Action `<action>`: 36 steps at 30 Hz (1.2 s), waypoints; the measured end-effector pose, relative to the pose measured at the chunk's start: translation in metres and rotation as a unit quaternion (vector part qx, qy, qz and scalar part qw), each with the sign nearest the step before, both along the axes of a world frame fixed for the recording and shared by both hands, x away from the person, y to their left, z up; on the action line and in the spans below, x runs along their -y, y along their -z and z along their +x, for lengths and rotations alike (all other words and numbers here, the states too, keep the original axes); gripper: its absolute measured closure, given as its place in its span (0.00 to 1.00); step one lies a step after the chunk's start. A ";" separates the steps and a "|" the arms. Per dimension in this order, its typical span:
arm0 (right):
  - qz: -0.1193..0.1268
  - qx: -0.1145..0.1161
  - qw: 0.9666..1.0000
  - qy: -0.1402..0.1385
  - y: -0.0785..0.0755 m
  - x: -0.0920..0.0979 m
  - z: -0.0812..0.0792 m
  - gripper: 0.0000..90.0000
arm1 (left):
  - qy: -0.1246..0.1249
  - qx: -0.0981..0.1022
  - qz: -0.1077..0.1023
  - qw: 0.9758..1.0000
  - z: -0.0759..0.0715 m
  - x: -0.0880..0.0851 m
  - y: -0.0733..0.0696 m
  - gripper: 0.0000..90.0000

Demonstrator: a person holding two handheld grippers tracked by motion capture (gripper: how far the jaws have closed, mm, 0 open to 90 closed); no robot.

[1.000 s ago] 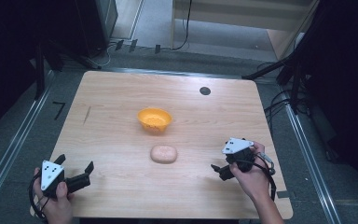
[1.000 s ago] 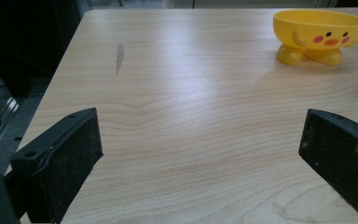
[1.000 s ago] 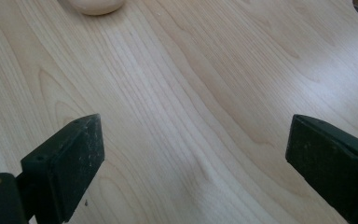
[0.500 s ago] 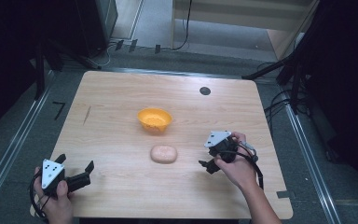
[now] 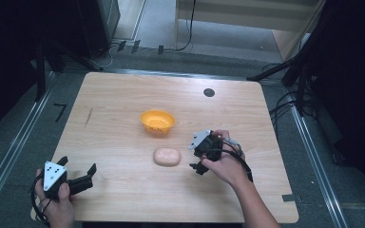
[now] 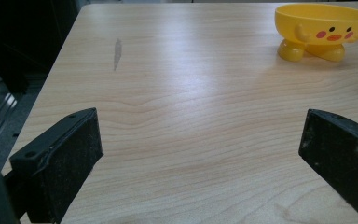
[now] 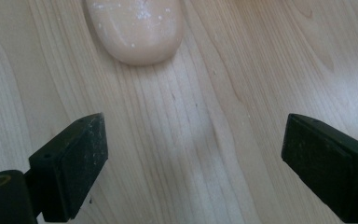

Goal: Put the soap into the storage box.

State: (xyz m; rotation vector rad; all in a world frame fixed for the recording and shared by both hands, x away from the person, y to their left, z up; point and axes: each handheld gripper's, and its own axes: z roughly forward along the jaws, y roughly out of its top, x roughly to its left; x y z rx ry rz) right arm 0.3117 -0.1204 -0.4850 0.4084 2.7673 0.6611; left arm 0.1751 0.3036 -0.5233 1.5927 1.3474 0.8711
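A pale pink rounded lump (image 5: 167,156), like a bun, lies on the wooden table (image 5: 123,95) a little in front of a yellow-orange bowl (image 5: 157,121). In the left gripper view the bowl (image 6: 325,30) shows a duck face and two small feet. My right gripper (image 5: 193,159) is just right of the lump, open, pointing at it. In the right gripper view the lump (image 7: 135,28) lies ahead of the open right gripper (image 7: 193,158), apart from both jaws. My left gripper (image 5: 77,165) rests open near the front left corner, and the left gripper (image 6: 198,154) has nothing between its jaws.
A black round spot (image 5: 209,92) sits near the table's far edge. A thin dark streak (image 5: 90,116) marks the left part of the table. Metal rails (image 5: 9,152) flank the table, and cables (image 5: 285,104) lie on the floor at the right.
My right gripper has moved left across the table, from near the right edge to just beside the pink lump. The left gripper has stayed where it was.
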 end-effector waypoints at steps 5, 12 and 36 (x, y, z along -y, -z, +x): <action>-0.005 -0.002 1.000 -0.008 -0.003 -0.005 0.004 0.13 | 0.002 0.000 0.003 1.000 0.000 0.001 0.000 0.00; -0.019 -0.007 0.999 -0.025 -0.012 -0.020 0.012 0.14 | 0.003 0.000 0.004 1.000 0.000 0.001 0.000 0.00; -0.065 -0.060 0.992 -0.095 -0.010 -0.074 0.024 0.19 | -0.004 -0.001 0.018 1.000 0.001 0.004 0.000 0.04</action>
